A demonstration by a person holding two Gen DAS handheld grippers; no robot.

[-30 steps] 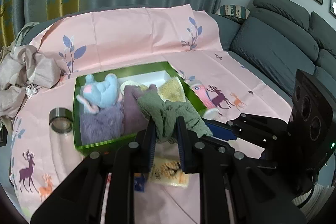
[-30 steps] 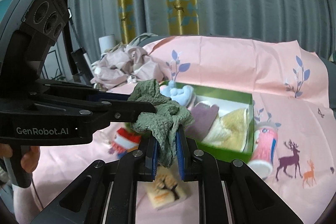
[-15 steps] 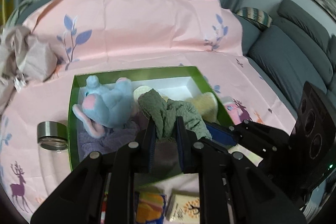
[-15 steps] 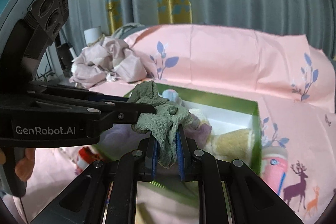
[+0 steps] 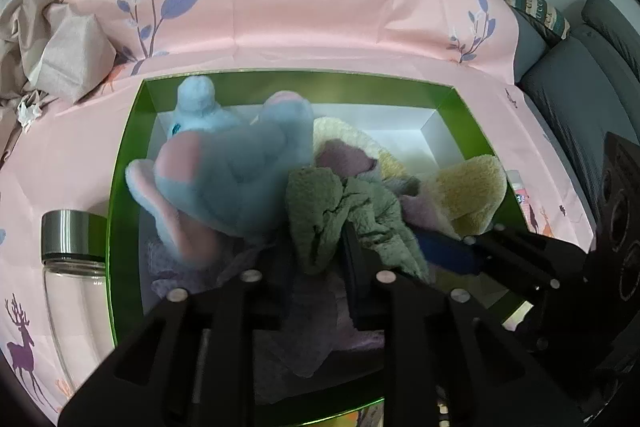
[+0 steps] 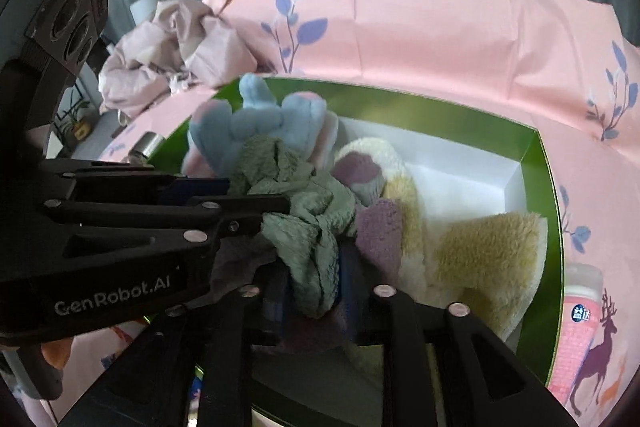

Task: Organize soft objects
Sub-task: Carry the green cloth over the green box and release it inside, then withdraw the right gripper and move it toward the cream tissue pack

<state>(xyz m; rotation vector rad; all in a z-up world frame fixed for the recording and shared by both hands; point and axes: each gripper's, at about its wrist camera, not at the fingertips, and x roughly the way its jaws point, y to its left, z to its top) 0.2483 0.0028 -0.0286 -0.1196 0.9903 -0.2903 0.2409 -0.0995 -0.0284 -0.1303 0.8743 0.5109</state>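
Note:
Both grippers are shut on one green fuzzy cloth [image 5: 344,211], held bunched over the green box [image 5: 124,163]. My left gripper [image 5: 316,251] pinches its near fold; my right gripper [image 6: 312,275] pinches the cloth [image 6: 304,223] from the other side. In the box lie a blue and pink plush toy [image 5: 228,179], a yellow and cream plush piece [image 5: 472,195] and purple fuzzy cloth [image 5: 192,267]. The same toy [image 6: 260,123], yellow piece [image 6: 480,247] and box wall [image 6: 548,187] show in the right wrist view.
A glass jar with a metal lid [image 5: 72,251] lies left of the box on the pink deer-print sheet [image 5: 320,7]. Crumpled beige fabric [image 5: 52,39] sits at the back left. A pink bottle [image 6: 580,311] lies right of the box. A grey sofa [image 5: 592,75] is to the right.
Both grippers have carried the green cloth forward and down, from above the sheet in front of the box to low over the box's contents. Both stayed shut on it.

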